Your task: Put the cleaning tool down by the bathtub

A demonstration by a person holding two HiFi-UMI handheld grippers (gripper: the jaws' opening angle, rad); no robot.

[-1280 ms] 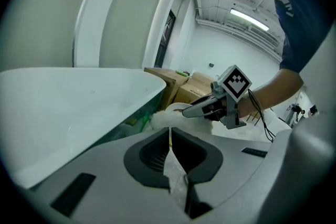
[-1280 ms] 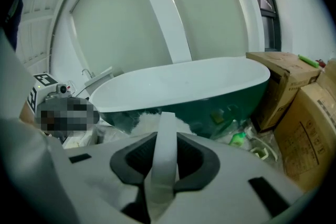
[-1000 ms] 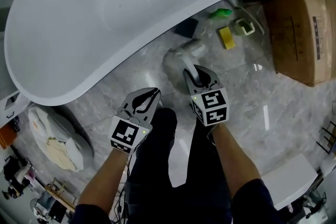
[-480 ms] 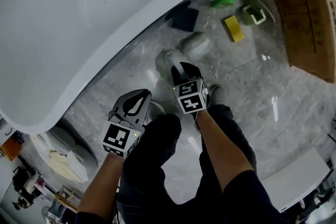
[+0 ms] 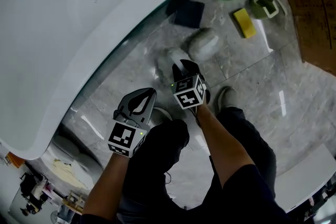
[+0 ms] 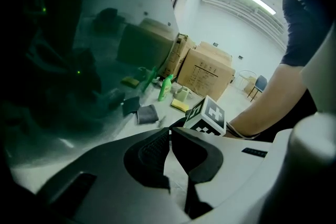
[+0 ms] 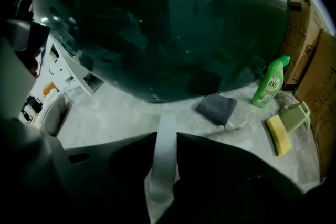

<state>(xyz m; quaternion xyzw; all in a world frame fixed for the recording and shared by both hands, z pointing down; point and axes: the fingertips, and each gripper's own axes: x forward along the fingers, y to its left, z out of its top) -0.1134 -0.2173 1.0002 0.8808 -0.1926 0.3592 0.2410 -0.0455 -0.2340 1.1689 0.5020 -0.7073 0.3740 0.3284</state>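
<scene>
Here, your left gripper (image 6: pixel 170 131) sits clenched on nothing, over your knee. Your right gripper (image 7: pixel 166 136) grasps the tool (image 7: pixel 167 120) by its white handle, which sticks out past the jaws, low over the marble floor (image 5: pixel 252 76) beside the tub (image 5: pixel 79 18). Beyond lie a dark cloth (image 7: pixel 216 107), a yellow sponge (image 7: pixel 278 135) and a green bottle (image 7: pixel 269 83), all near the tub's wall.
</scene>
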